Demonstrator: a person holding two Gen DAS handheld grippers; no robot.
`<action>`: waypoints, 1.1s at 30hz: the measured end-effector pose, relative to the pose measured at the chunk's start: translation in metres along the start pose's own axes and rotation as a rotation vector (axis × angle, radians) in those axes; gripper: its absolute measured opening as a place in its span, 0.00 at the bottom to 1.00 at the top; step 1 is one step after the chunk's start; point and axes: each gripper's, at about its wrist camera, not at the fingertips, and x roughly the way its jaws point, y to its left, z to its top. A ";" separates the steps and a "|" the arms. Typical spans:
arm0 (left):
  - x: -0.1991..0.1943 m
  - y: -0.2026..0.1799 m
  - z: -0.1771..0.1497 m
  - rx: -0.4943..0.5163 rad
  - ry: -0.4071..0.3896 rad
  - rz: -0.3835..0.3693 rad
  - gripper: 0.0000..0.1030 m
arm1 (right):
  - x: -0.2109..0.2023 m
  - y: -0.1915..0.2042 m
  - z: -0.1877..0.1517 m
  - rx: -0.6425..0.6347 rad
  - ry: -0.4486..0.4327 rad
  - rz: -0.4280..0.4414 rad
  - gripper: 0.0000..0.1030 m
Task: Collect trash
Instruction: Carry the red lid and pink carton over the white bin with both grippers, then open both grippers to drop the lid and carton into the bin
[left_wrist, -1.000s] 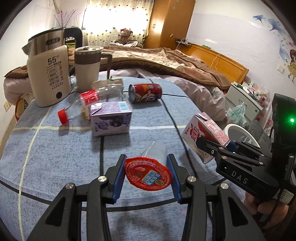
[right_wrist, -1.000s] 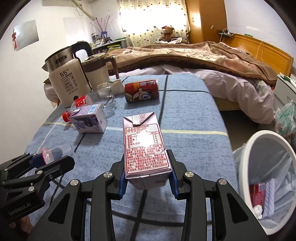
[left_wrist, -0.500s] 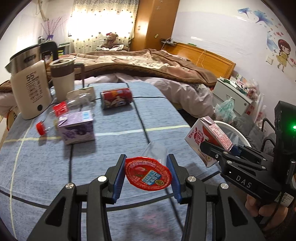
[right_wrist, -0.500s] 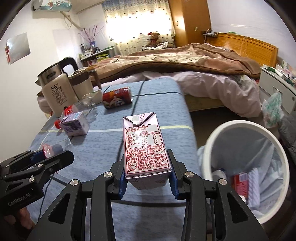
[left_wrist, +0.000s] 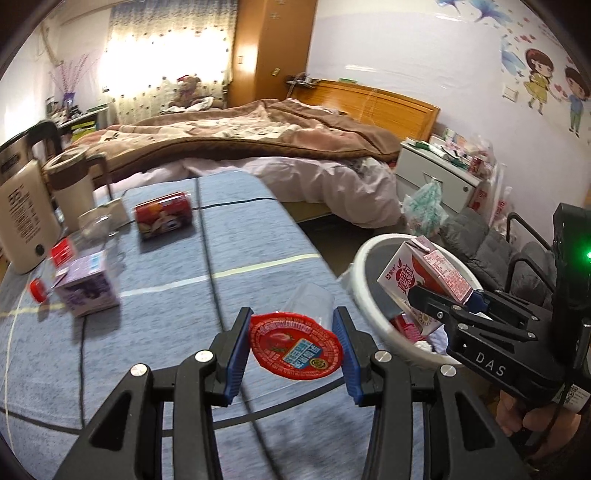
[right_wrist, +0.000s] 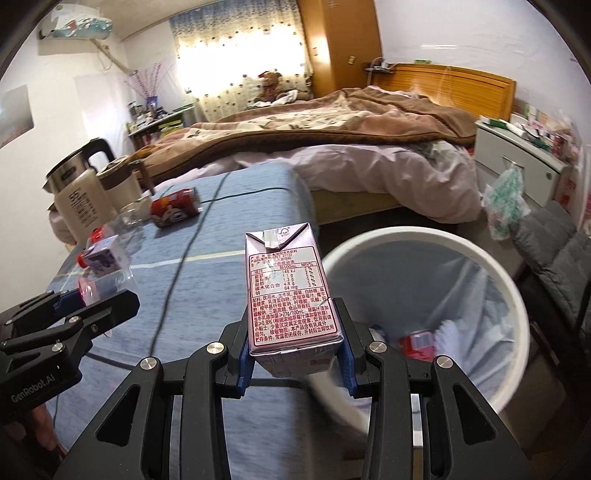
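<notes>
two cartons (right_wrist: 291, 291), one can (left_wrist: 163, 215), one bin (right_wrist: 513, 291)

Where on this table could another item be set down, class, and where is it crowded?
Free: the blue tablecloth between the red can and the table's right edge. Crowded: the far left, around the kettle, mug, bottle and purple carton.

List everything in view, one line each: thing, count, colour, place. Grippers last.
cup: 1, clear with red lid, in left gripper
carton: 1, pink, in right gripper
bin: 1, white, on the floor beside the table, some trash inside
table: 1, blue cloth
can: 1, red, lying on table
box: 1, purple, on table
bottle: 1, clear with red cap, lying behind box
kettle: 1, cream and steel, table's far left
jug: 1, cream and brown, beside kettle
bed: 1, brown blanket, behind table
left gripper: shut on cup
right gripper: shut on carton
</notes>
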 end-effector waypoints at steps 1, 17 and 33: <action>0.002 -0.005 0.002 0.008 0.000 -0.009 0.44 | -0.002 -0.006 0.000 0.008 -0.002 -0.007 0.37; 0.048 -0.085 0.019 0.104 0.044 -0.112 0.44 | -0.002 -0.082 -0.011 0.076 0.048 -0.135 0.37; 0.084 -0.111 0.012 0.119 0.119 -0.144 0.50 | 0.025 -0.113 -0.020 0.106 0.136 -0.204 0.39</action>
